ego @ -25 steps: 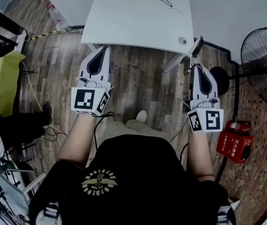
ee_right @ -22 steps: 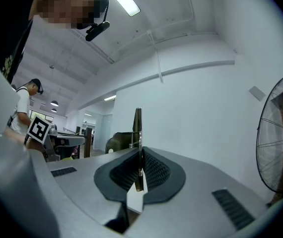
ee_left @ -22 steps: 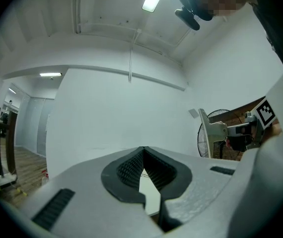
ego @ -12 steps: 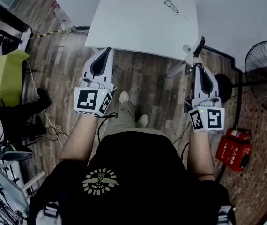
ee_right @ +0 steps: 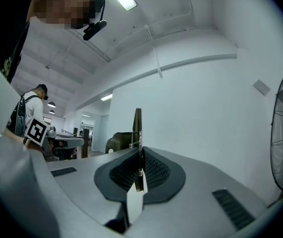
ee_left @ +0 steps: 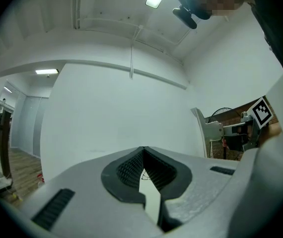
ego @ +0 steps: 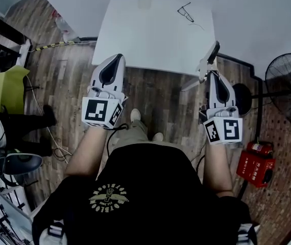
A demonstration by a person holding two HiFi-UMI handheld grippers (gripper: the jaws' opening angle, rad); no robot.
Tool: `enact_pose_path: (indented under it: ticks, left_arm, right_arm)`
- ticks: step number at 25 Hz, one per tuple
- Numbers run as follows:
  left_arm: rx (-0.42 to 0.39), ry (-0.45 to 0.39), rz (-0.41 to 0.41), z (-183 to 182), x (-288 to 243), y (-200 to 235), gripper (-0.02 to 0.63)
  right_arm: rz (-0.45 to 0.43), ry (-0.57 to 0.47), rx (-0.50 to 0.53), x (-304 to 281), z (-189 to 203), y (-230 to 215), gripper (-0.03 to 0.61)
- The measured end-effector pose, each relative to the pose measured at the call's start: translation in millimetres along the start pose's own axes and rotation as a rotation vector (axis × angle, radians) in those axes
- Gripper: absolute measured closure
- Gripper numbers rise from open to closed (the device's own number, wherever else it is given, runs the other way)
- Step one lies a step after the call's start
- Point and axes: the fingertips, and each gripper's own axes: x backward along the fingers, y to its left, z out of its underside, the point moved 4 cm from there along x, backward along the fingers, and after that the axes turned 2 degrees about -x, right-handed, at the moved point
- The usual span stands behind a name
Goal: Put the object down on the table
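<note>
A white table point(ego: 150, 34) stands ahead of me in the head view. My right gripper point(ego: 210, 71) is shut on a thin flat object point(ego: 212, 55) that sticks up and forward over the table's near right corner. In the right gripper view the object point(ee_right: 138, 128) shows edge-on, upright between the dark pads. My left gripper point(ego: 116, 59) is shut with nothing in it, its tip at the table's near edge. The left gripper view shows its pads point(ee_left: 131, 167) meeting at the tip. A pair of glasses point(ego: 185, 13) lies at the table's far right.
A standing fan point(ego: 288, 86) and a red fire-extinguisher box point(ego: 255, 162) are on the floor at the right. A green chair point(ego: 5, 86), cables and a person's legs point(ego: 13, 129) are at the left. Wooden floor lies below the grippers.
Both grippers have come forward, so their tips now reach the table's near edge. The right gripper keeps hold of the flat object. The person's feet have shifted.
</note>
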Motion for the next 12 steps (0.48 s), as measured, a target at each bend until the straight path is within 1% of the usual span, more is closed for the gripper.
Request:
enact_pose_path:
  ticks: [12]
  left_arm:
    - [0.009, 0.029, 0.018, 18, -47, 37, 0.607]
  right_arm:
    - [0.011, 0.026, -0.014, -58, 16, -9, 0.577]
